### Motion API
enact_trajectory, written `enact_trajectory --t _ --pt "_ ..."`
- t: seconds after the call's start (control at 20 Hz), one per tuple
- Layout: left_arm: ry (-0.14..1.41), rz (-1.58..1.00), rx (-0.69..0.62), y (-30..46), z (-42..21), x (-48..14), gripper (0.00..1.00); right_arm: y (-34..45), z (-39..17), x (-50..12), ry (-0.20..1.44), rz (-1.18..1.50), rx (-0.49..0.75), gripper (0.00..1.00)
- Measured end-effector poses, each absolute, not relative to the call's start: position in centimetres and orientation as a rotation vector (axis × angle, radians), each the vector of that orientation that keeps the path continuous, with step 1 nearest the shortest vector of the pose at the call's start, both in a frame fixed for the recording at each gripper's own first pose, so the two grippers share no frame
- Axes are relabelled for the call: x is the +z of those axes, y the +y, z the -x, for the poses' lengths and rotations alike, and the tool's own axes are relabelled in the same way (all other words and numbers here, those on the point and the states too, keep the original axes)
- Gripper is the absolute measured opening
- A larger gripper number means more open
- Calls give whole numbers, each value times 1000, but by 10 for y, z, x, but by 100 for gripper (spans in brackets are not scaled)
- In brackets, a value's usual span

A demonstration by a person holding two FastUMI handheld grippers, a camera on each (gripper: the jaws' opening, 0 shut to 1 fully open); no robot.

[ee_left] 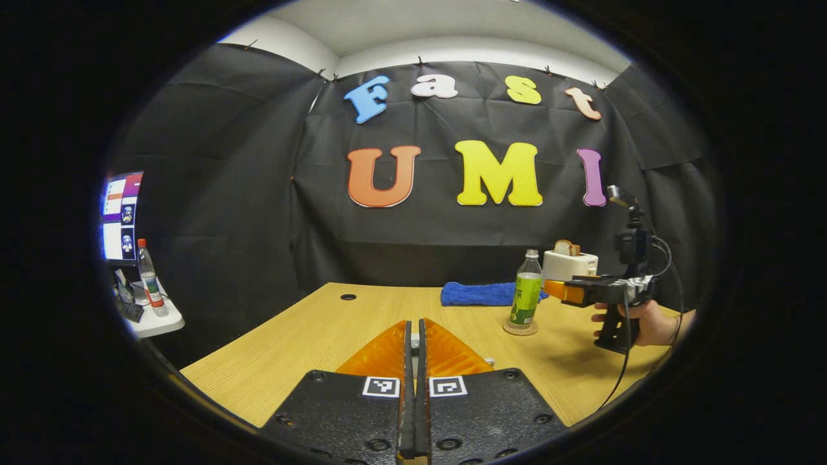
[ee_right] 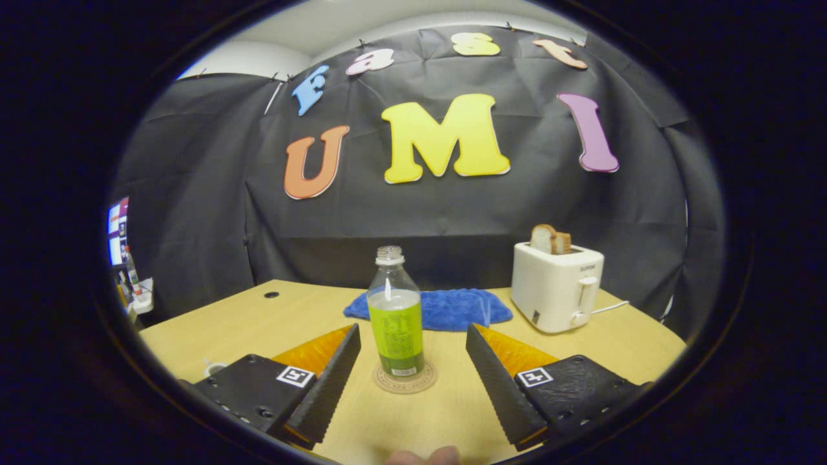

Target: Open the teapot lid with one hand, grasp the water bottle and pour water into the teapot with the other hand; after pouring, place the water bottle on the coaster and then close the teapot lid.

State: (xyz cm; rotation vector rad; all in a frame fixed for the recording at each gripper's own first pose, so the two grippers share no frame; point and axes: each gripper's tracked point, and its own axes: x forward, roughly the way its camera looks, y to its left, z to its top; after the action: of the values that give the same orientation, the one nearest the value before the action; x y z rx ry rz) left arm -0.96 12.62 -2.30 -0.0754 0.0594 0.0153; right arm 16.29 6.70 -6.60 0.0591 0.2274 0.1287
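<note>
Two grippers in your hands, your left gripper (ee_left: 415, 349) pressed closed with nothing between its fingers, bottle (ee_right: 395, 321) upright on the coaster (ee_right: 405, 380), uncapped, between the wide-spread fingers of your right gripper (ee_right: 413, 361), untouched, cloth (ee_right: 439, 309) behind, toaster (ee_right: 557, 286) rightmost.

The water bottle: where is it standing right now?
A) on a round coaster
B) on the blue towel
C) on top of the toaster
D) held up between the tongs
A: the water bottle stands upright on the round coaster, with the open right tongs apart on either side.
</note>
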Motion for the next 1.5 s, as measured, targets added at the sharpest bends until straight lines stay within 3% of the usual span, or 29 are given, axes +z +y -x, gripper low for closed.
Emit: enact_trajectory --t 0.45,1.0,1.5 --pt "25 96 -33 80 -21 -33 3 -20 -49 -59 119 66 28 98" --pt "84 120 -54 63 -81 -71 3 -65 -29 -87 134 125 -41 98" --pt "168 133 -43 66 -95 -107 3 -64 -29 -79 92 151 -50 95"
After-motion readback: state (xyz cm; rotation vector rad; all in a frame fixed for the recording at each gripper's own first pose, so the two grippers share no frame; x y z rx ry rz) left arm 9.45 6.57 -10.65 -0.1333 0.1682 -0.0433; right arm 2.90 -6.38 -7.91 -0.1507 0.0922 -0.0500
